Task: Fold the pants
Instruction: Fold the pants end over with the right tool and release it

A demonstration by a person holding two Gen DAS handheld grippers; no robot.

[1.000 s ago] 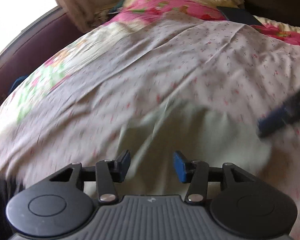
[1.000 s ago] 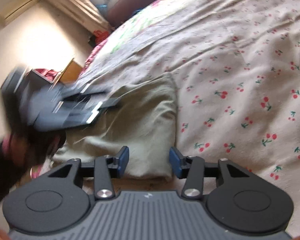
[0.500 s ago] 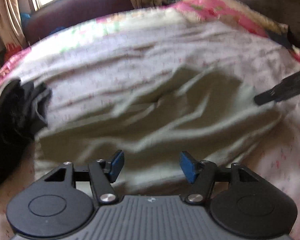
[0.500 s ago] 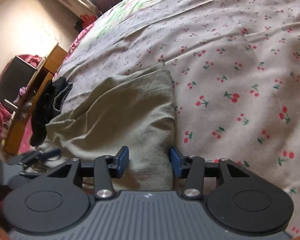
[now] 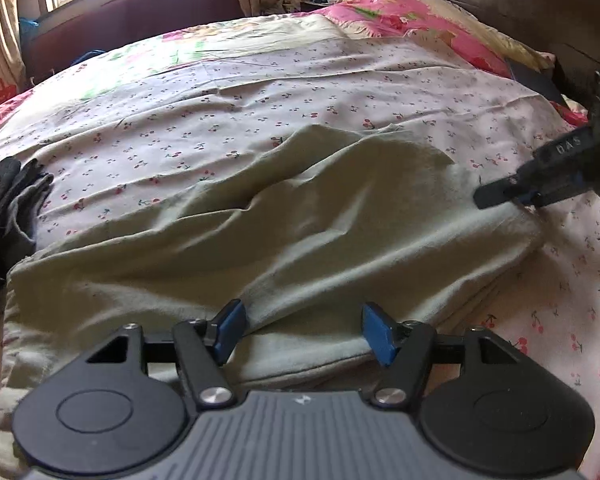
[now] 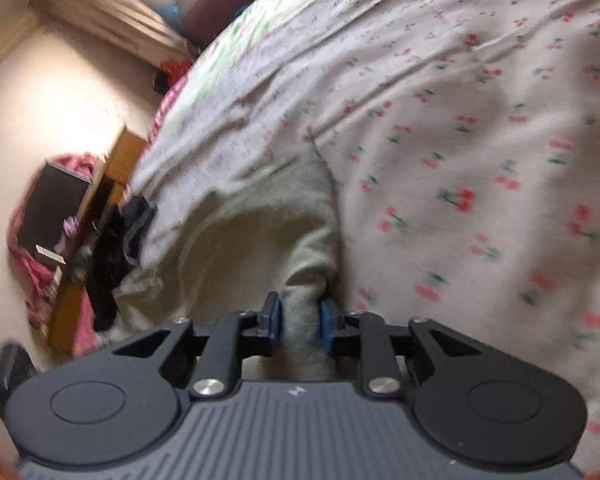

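Jaws of the right gripper (image 6: 300,320) have just been closing and now pinch a bunched edge of the pants (image 5: 300,216) — pale green, rumpled, spread across the bed (image 5: 260,92). The left gripper (image 5: 305,331) has its jaws wide, just been opening, nothing between the pads, hovering over the near hem. A dark garment (image 5: 4,208) lies beside the pants at the bed's edge.

"DAS" in pale letters on the right claw (image 5: 512,196).
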